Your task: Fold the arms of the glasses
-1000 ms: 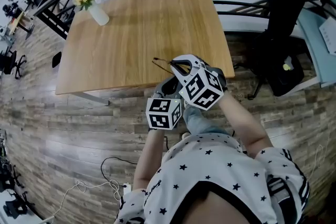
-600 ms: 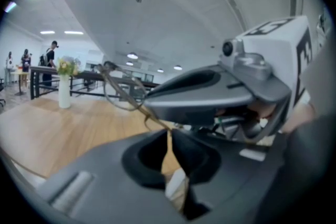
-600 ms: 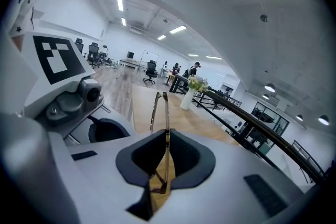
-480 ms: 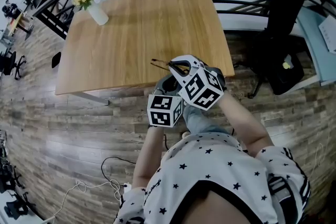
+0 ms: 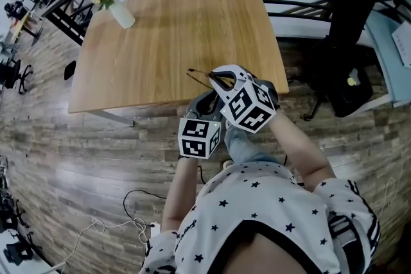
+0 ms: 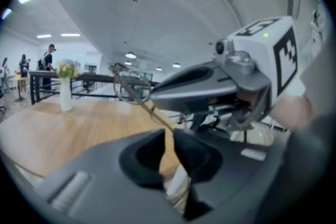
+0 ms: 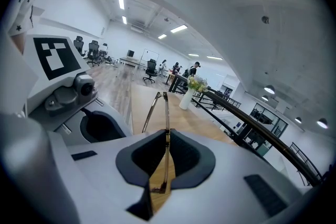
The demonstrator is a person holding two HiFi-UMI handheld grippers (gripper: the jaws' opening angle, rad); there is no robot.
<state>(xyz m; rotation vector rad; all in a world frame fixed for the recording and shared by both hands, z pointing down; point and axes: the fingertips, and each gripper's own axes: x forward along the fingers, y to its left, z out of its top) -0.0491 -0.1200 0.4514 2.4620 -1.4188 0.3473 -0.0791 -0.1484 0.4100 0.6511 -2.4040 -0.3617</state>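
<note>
Gold wire glasses (image 5: 200,77) hang in the air over the near edge of the table (image 5: 160,35), clear of its top. The right gripper (image 7: 166,136) has them: its jaws are closed on the thin metal, which stands edge-on between the pads. The rest of the frame sticks out past the tips toward the far side of the table.

The left gripper (image 6: 169,136) sits just beside the right one, at the same near edge and lower in the head view. Its jaws have just been opening and now stand a narrow gap apart. One arm (image 6: 153,113) of the glasses slants down from the lenses to the top of that gap. Its tip is at the jaw tips, and the pads do not look pressed on it. In the left gripper view the right gripper's grey jaws reach across to the lenses.

A white vase (image 5: 121,15) of flowers stands at the table's far left corner, well apart from the glasses. A black chair (image 5: 350,42) is off the table's right side.
</note>
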